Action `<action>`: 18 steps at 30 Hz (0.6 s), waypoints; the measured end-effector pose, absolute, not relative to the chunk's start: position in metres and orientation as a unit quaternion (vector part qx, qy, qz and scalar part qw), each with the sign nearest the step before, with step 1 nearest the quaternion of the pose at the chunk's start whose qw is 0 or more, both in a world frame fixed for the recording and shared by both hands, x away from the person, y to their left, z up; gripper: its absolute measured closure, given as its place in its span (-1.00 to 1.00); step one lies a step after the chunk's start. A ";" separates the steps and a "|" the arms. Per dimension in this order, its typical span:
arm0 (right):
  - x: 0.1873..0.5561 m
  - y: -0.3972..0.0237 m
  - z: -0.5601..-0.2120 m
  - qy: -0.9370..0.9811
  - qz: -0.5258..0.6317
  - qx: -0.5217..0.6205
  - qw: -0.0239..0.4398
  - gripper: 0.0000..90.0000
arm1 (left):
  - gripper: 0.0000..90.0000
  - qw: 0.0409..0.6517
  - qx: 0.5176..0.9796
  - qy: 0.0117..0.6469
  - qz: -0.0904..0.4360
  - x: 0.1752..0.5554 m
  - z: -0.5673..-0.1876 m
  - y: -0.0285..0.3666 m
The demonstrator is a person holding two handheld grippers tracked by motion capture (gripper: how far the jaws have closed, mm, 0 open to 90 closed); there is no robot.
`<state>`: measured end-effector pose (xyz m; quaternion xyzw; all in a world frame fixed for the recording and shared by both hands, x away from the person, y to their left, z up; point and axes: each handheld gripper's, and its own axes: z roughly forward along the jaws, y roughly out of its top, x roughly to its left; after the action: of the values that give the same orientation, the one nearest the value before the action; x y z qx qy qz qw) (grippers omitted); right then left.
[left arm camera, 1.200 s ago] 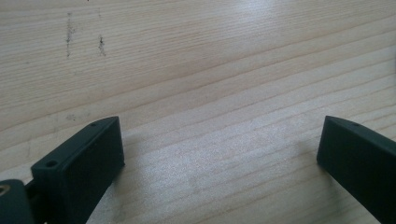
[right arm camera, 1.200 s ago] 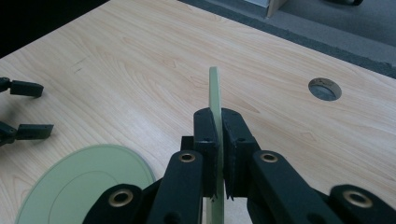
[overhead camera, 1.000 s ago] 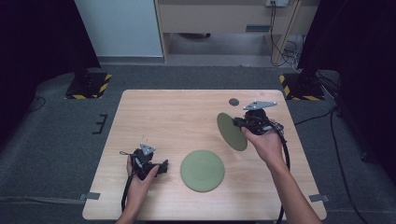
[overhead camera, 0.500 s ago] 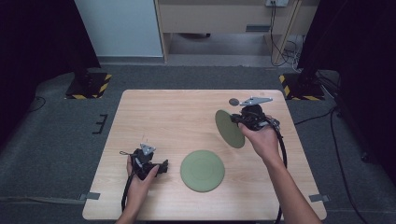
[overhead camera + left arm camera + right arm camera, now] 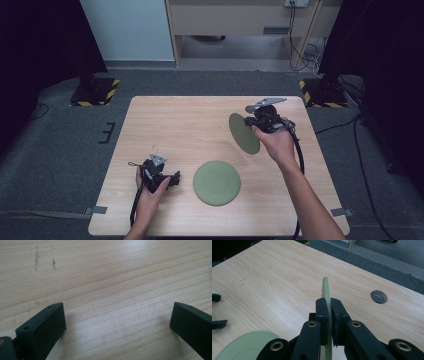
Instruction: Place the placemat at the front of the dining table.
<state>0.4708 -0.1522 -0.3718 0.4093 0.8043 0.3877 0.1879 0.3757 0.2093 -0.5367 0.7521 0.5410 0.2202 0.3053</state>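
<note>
Plate [image 5: 243,133] pinched on edge in the right gripper [image 5: 260,120] jaws: keep it clamped, lower it flat beside the counter's other plate [image 5: 216,182]; left gripper [image 5: 172,179] jaws wide, empty

Right gripper [image 5: 252,123] holds one plate [image 5: 244,133] on edge above the table [image 5: 190,120]. Second plate [image 5: 217,182] lies flat between both grippers, just right of the left gripper [image 5: 176,179].

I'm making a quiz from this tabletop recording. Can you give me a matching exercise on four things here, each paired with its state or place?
Things:
1. left gripper
2. right gripper
3. held plate
4. second plate

States:
A. lies flat on the table
B. on edge, lifted
C. jaws wide apart, nothing between them
D. clamped on a plate's rim

Pairs: 1-C, 2-D, 3-B, 4-A
</note>
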 end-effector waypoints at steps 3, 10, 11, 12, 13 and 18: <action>0.476 -0.151 -0.373 0.804 0.384 0.413 0.189 0.91 | -1.00 0.305 0.752 0.541 0.220 0.376 -0.537 0.209; 0.486 -0.144 -0.376 0.805 0.376 0.416 0.191 0.91 | -1.00 0.305 0.752 0.541 0.220 0.376 -0.537 0.209; 0.487 -0.143 -0.377 0.806 0.375 0.415 0.191 0.91 | -1.00 0.305 0.752 0.541 0.220 0.376 -0.537 0.209; 0.488 -0.142 -0.377 0.806 0.375 0.415 0.192 0.91 | -1.00 0.305 0.752 0.541 0.220 0.376 -0.537 0.209; 0.490 -0.140 -0.376 0.807 0.374 0.415 0.192 0.91 | -1.00 0.305 0.752 0.541 0.220 0.376 -0.537 0.209; 0.498 -0.135 -0.377 0.808 0.370 0.416 0.191 0.91 | -1.00 0.306 0.752 0.541 0.220 0.376 -0.537 0.209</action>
<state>0.4982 -0.1347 -0.3771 0.4164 0.8081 0.3702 0.1913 0.3757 0.2092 -0.5368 0.7517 0.5413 0.2202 0.3056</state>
